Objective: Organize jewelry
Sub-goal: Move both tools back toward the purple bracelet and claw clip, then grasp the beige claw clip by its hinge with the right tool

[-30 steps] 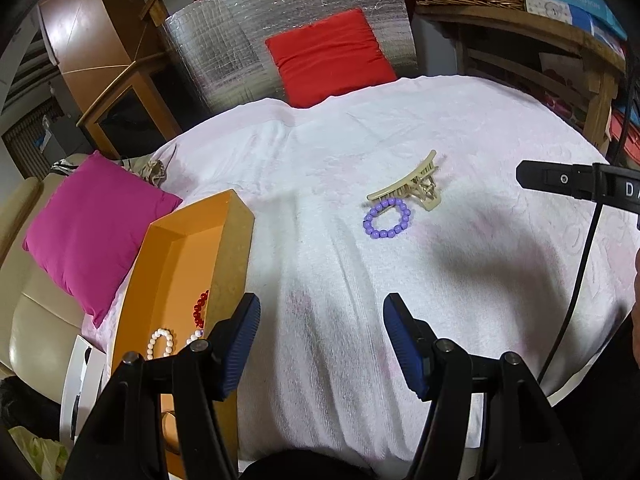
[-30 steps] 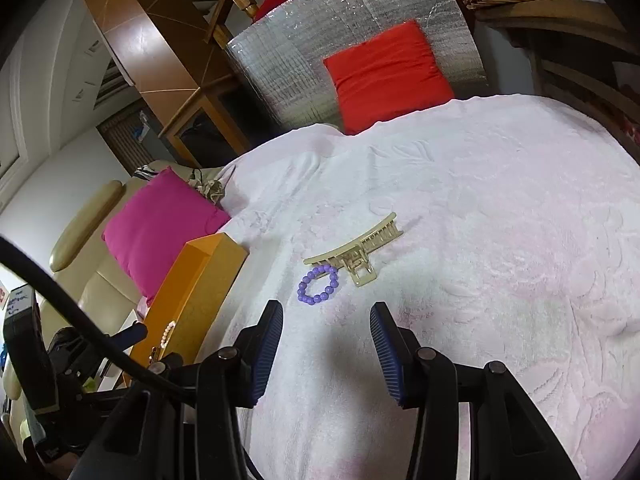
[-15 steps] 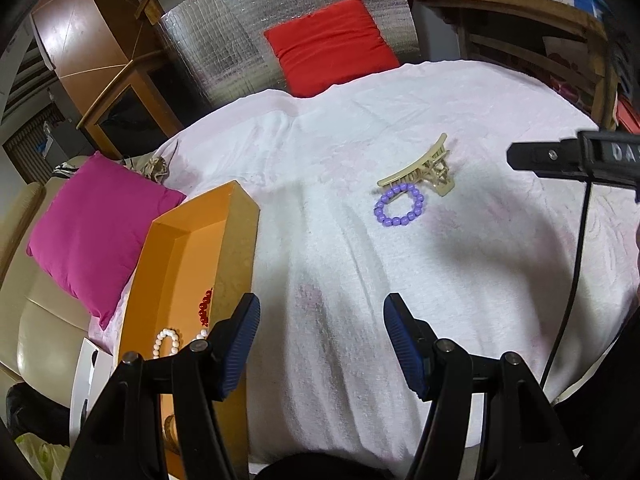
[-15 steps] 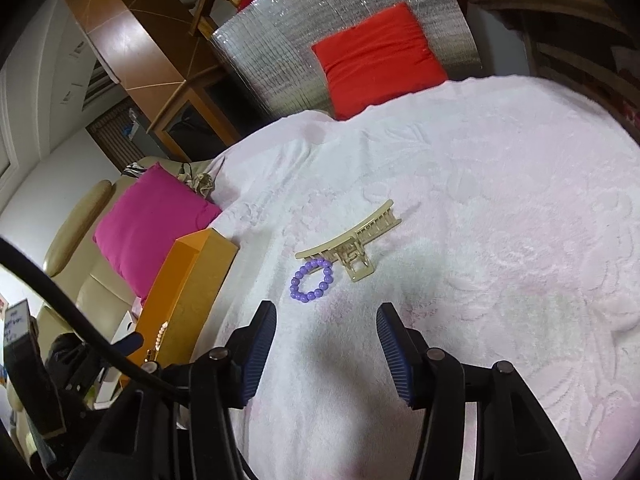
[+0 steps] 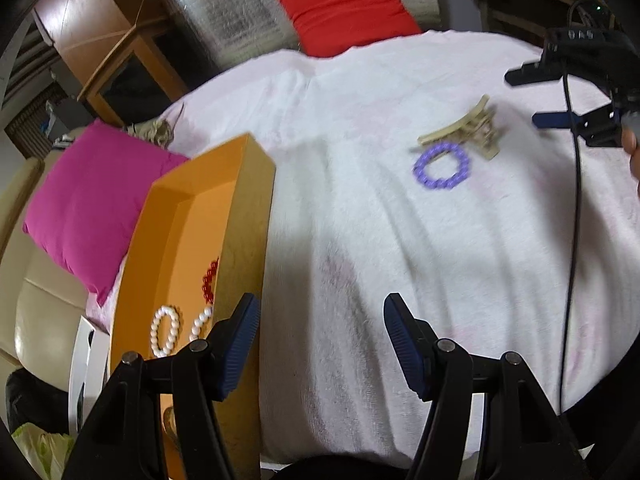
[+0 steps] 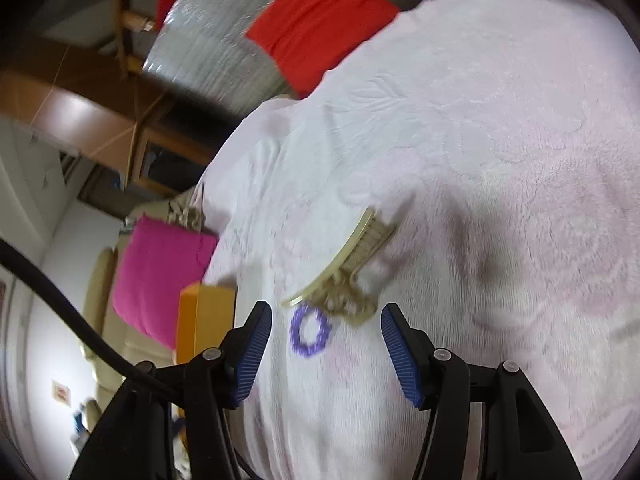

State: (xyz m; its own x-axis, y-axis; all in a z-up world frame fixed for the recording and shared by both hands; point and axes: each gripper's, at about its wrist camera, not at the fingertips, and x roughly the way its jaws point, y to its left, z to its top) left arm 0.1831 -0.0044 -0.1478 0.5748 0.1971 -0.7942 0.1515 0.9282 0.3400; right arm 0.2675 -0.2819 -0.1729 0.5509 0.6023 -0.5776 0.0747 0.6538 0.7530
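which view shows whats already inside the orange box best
The left wrist view. It looks down into the orange box, showing white bead bracelets and a red bead piece on its floor, partly cut off by the near wall and the left tool. The right wrist view shows only the box's outer corner, nothing inside.

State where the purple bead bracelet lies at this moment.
The purple bead bracelet lies on the white cloth, beside the beige hair claw, just ahead of the open right gripper.

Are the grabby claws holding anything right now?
No. The left gripper and right gripper are both open and empty. The purple bead bracelet and beige hair claw clip lie on the white cloth.
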